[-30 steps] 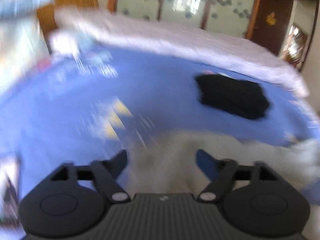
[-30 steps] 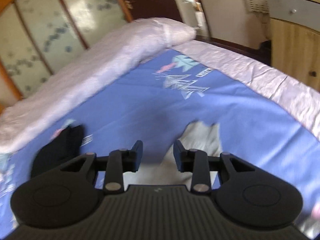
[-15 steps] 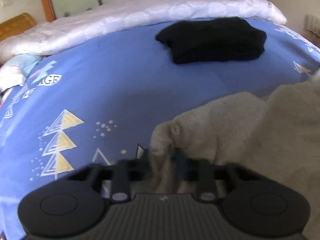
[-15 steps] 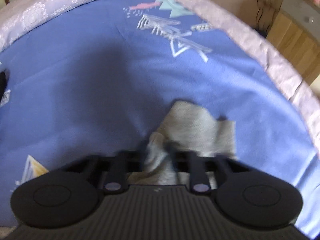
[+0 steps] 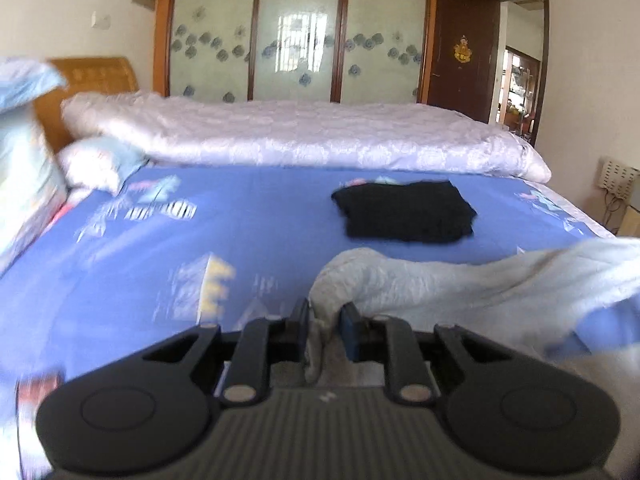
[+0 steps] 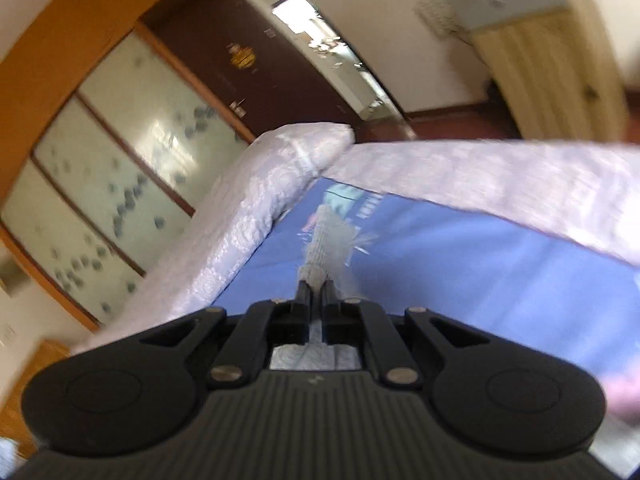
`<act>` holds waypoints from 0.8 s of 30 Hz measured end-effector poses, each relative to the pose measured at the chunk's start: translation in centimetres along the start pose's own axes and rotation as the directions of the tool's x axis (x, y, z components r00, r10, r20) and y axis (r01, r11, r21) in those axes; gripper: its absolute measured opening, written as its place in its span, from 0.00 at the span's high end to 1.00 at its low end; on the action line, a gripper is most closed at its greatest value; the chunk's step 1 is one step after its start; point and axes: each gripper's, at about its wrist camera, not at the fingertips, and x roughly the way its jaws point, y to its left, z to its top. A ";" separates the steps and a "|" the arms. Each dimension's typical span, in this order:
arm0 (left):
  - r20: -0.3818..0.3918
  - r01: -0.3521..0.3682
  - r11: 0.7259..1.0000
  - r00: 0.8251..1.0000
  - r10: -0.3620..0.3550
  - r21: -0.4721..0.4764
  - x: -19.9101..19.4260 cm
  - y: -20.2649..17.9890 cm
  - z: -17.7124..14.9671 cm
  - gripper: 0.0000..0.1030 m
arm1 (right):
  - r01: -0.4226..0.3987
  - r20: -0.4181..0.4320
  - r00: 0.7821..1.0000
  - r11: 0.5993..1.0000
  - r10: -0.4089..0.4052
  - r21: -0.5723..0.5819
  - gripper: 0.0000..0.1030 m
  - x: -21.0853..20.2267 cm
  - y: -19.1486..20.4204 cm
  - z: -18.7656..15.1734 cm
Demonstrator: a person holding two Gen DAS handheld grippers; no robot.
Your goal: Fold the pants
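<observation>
Left wrist view: left black two-finger gripper (image 5: 325, 322) pinching a bunched edge of the pale grey-white fleecy pants (image 5: 460, 280), jaws pressing in on the cloth from both sides with a thick fold between them. Pants lifting off the blue printed bedsheet (image 5: 260, 216) near the gripper, stretching away to the right edge of view, sagging in the middle. Sitting farther back on the sheet, well apart from the pants: a folded black garment (image 5: 404, 212). Lying along the far side of the bed: a rolled white-lilac patterned quilt (image 5: 304, 136). Showing at left: light blue pillows (image 5: 96, 160) against a wooden headboard (image 5: 100, 74). Standing behind the bed: frosted sliding wardrobe doors with blue flowers (image 5: 296, 32) and a dark brown door (image 5: 460, 48).

Right wrist view, tilted and motion-blurred: right black two-finger gripper (image 6: 316, 292) clamping a narrow ribbed end of the pants (image 6: 330, 244), jaws pressing nearly together with only thin cloth between. Ribbed end poking forward past the jaws, hanging above the bedsheet (image 6: 460, 264). Quilt (image 6: 256, 208) running along the left, lilac border cloth (image 6: 500, 176) crossing at right. Wardrobe doors (image 6: 132, 136) and a pale wooden cabinet (image 6: 552, 60) blurring in the background.
</observation>
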 end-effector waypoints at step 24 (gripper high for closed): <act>-0.240 -0.050 0.890 0.968 -0.068 -0.453 -2.5 6.4 -6.2 0.19 | 0.071 -0.119 0.989 0.991 -0.084 -0.110 0.68 -11.0 -3.7 -12.1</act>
